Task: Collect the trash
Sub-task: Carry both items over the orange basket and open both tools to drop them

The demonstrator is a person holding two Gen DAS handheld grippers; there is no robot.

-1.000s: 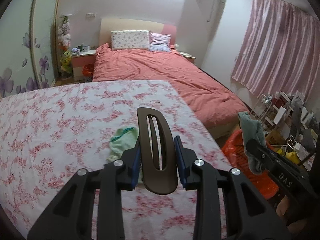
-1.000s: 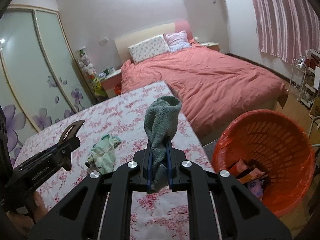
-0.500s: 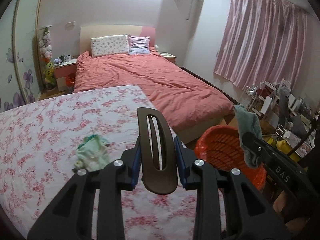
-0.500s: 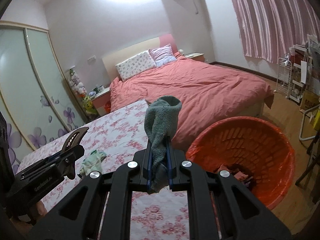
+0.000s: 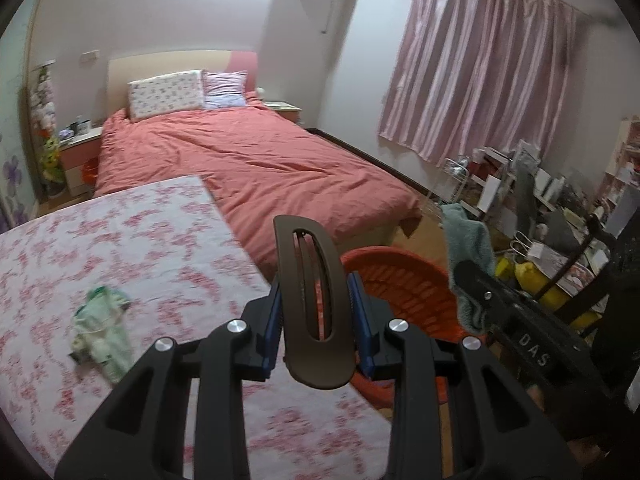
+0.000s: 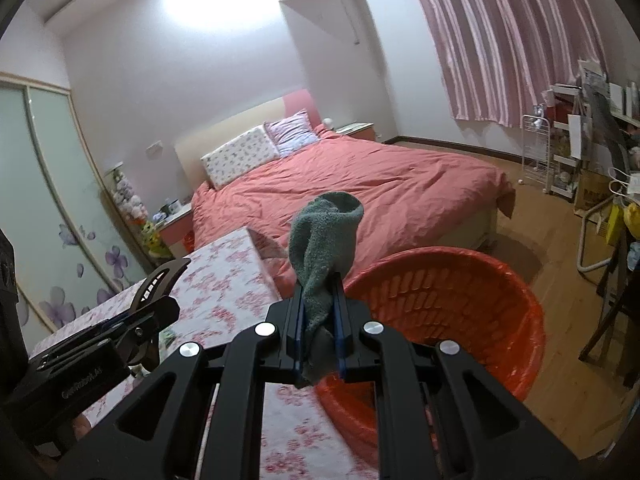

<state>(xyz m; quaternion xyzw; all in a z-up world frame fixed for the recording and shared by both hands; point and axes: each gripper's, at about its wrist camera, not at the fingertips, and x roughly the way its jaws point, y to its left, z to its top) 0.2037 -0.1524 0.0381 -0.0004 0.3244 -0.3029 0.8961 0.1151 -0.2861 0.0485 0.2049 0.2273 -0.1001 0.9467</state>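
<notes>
We've swung both loads right; the red basket is now under us. Left hand-held gripper clamps a brown hair clip, right hand-held gripper a grey-green sock. Neither dropped yet; a pale green cloth remains on the worktop.

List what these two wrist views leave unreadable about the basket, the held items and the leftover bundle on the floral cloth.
- Orange basket: its bottom is hidden in both views, by the right claw and green sock, and by the left claw and brown hair clip.
- Pale green bundle: motion-blurred in the left view, so what it is stays unclear; in the right view the left claw covers it.
- Shelf clutter: too small to identify.
</notes>
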